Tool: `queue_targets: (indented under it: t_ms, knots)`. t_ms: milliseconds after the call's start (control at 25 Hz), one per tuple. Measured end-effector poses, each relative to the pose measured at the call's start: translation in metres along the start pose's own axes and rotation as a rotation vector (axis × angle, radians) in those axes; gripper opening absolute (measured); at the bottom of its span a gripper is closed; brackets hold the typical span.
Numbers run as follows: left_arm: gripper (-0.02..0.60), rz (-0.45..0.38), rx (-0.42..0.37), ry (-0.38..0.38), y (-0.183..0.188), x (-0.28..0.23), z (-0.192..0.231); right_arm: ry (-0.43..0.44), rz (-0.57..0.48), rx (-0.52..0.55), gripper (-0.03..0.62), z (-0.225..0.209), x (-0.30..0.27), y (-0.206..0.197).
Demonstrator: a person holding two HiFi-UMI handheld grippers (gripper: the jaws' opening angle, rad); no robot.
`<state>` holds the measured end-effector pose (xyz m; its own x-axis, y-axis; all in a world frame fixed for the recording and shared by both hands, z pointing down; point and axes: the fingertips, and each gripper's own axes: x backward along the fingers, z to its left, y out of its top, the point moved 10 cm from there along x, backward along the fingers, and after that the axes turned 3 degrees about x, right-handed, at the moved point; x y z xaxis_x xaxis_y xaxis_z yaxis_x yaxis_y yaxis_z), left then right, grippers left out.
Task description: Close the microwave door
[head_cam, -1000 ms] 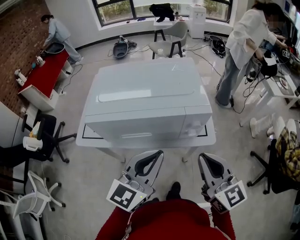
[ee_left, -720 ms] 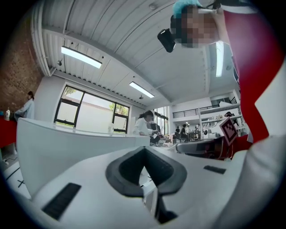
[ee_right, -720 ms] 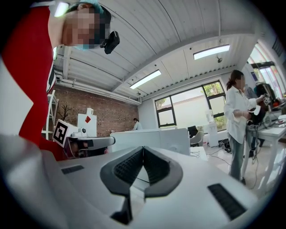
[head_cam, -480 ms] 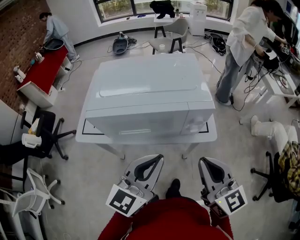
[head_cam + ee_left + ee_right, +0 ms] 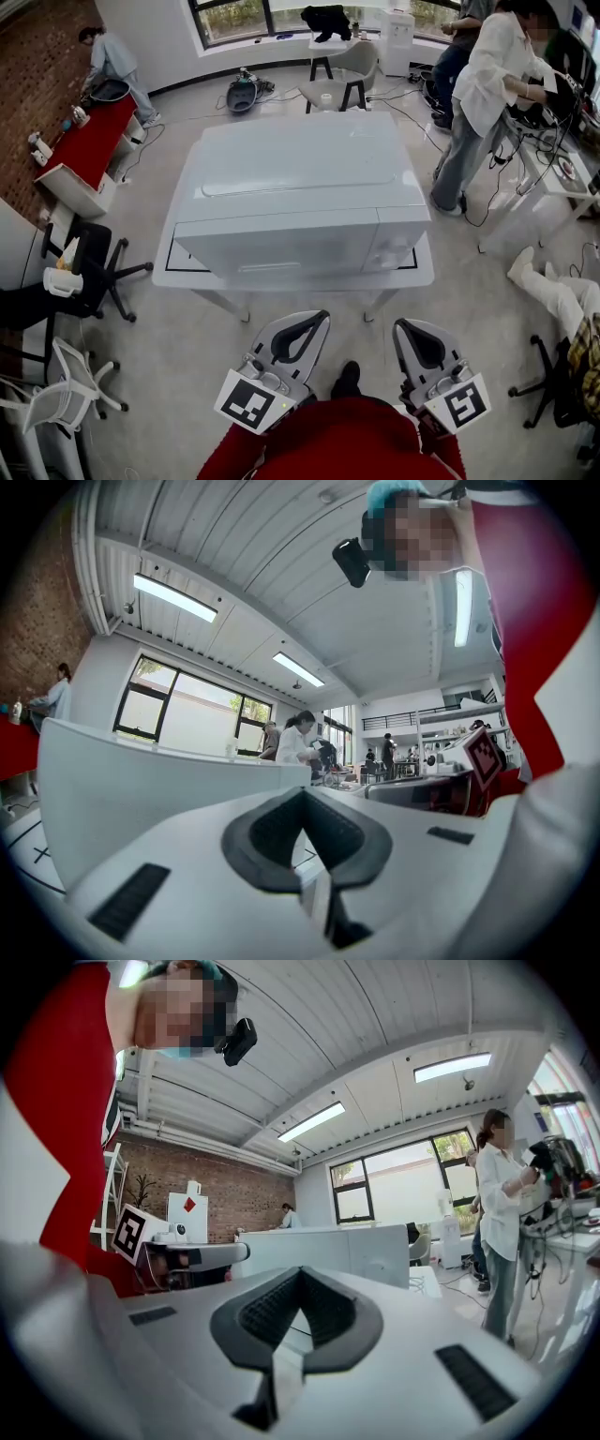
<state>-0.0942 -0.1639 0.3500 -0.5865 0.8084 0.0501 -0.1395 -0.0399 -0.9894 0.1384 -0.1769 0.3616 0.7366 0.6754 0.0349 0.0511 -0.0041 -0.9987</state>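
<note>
Inspecting, we find the left tool (image 5: 320,320) and right tool (image 5: 402,326) both closed, empty, short of the microwave (image 5: 300,178), its door (image 5: 281,248) shut, on the desk (image 5: 417,274).

Large white boxy microwave (image 5: 300,187) sits centre on white rectangular table (image 5: 169,277). Left gripper (image 5: 317,317) & right gripper (image 5: 403,325) side by side before table's near edge, apart from it. Grey shell chair (image 5: 345,67) behind table; red-topped bench (image 5: 89,145) far L.
</note>
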Motion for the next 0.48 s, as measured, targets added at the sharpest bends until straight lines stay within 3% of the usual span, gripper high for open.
queue_targets:
  t_ms: [480]
  knots:
    - [0.008,0.022,-0.011,0.007,-0.0045,-0.0016,0.0018,-0.013,-0.005,-0.01,0.011,-0.0049,-0.0006,-0.0039]
